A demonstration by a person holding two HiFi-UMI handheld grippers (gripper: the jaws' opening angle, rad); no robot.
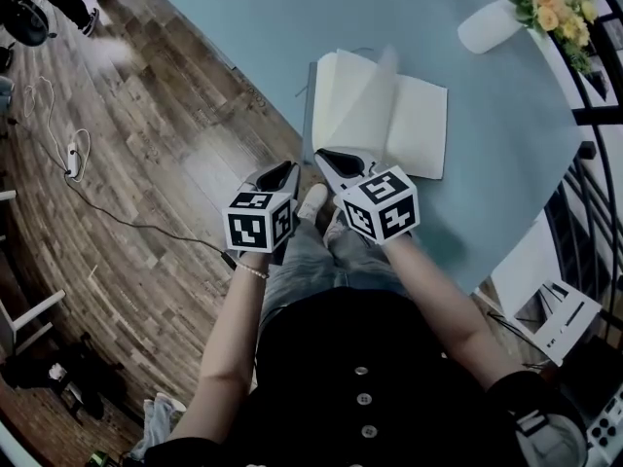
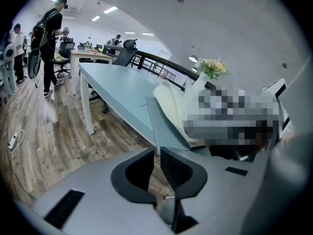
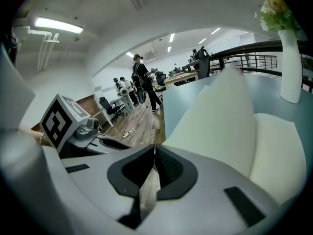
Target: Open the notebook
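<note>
The notebook [image 1: 421,125] lies open on the light blue table [image 1: 243,17], cream pages up. One sheet [image 1: 375,90] stands lifted and blurred above the spine. My right gripper [image 1: 323,154] is shut at the notebook's near left corner. In the right gripper view the tips [image 3: 154,148] meet with no paper showing between them. The raised sheet [image 3: 220,116] rises just beyond them, and the flat page [image 3: 279,146] lies to its right. My left gripper [image 1: 290,167] hangs off the table's near edge, beside the right one. Its jaws [image 2: 156,153] stand a narrow slit apart and hold nothing. The notebook [image 2: 171,106] lies ahead of them.
A white vase [image 1: 487,25] of flowers [image 1: 550,3] stands at the table's far right, by a black railing [image 1: 596,115]. A cable and power strip [image 1: 73,154] lie on the wooden floor at left. People [image 2: 49,38] stand at desks far behind.
</note>
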